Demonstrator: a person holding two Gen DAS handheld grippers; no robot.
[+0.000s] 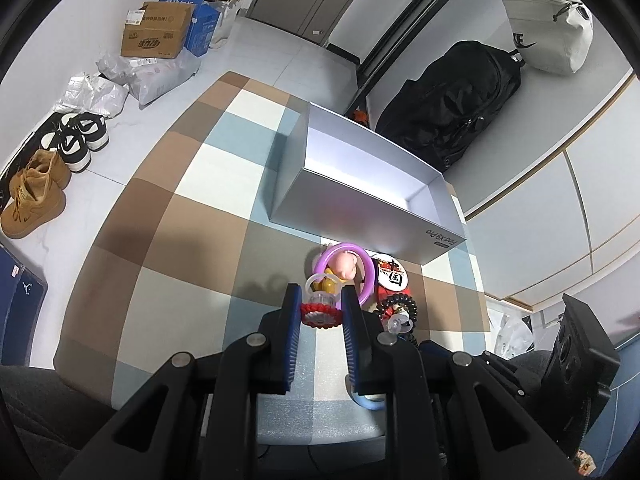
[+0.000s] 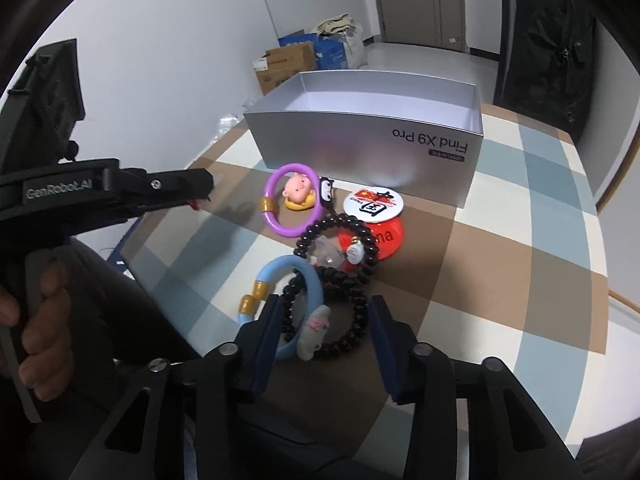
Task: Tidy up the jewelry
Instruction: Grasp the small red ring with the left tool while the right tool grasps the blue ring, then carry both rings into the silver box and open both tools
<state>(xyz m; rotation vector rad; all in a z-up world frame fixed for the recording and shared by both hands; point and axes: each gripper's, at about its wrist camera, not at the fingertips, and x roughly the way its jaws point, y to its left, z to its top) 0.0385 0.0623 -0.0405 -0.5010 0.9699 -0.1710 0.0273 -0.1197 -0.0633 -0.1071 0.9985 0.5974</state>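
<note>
Two grippers are seen over a checked tablecloth [image 2: 520,240]. Nearest, the right gripper [image 2: 324,322] is set half-closed around a blue bangle [image 2: 308,280] and a black bead bracelet [image 2: 352,308], the pads not clearly pressing. The left gripper [image 1: 320,308] is clamped on a small red-and-clear trinket [image 1: 320,310]. The bangle is judged light, stiff and slippery — best taken across its band; the beads, loose. Beyond, an open silver box [image 2: 360,140] is waiting.

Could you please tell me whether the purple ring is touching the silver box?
Apart: the right wrist view shows a strip of checked cloth between the purple ring and the silver box.
</note>
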